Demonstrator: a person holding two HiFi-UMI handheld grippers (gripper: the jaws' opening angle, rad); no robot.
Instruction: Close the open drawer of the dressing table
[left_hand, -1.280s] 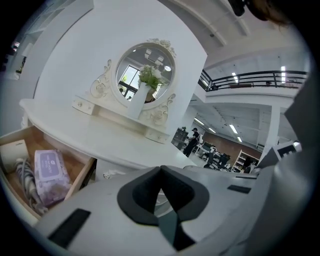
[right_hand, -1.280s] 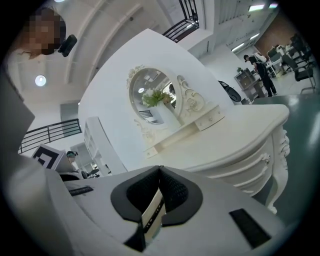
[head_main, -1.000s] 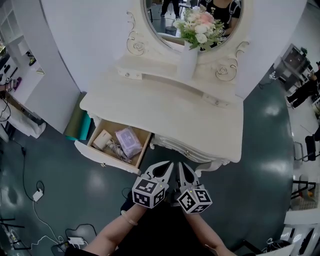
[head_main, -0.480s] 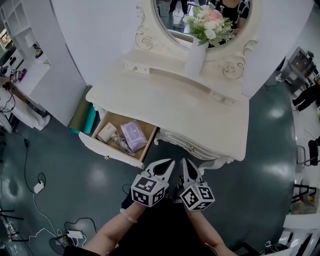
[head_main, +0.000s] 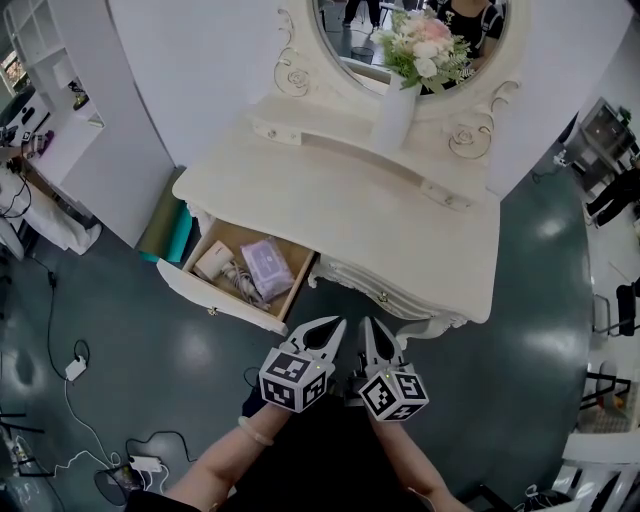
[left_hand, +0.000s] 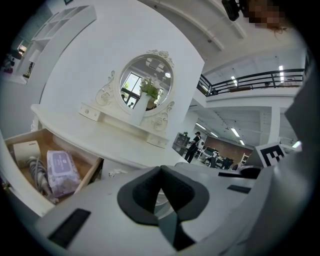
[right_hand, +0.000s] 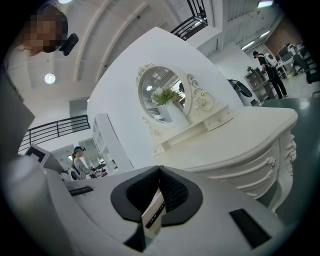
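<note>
The white dressing table (head_main: 350, 215) has its left drawer (head_main: 222, 302) pulled open. Inside lie a purple packet (head_main: 264, 266), a white item (head_main: 212, 262) and a cord. Both grippers hang side by side in front of the table, to the right of the drawer and apart from it. My left gripper (head_main: 335, 324) is shut and holds nothing; its own view shows the jaw tips (left_hand: 160, 168) meeting, with the drawer (left_hand: 20, 140) and packet (left_hand: 62, 172) at lower left. My right gripper (head_main: 368, 324) is shut too (right_hand: 160, 168), pointing at the table's carved front (right_hand: 270, 165).
A vase of flowers (head_main: 398, 105) stands before the oval mirror (head_main: 360, 40). A teal roll (head_main: 170, 235) leans at the table's left side. Cables and adapters (head_main: 75, 368) lie on the dark floor at left. White shelves (head_main: 50, 110) stand far left.
The head view has drifted a little, so the table sits slightly higher and further right in frame. Both grippers keep their places and stay shut. The drawer is still open.
</note>
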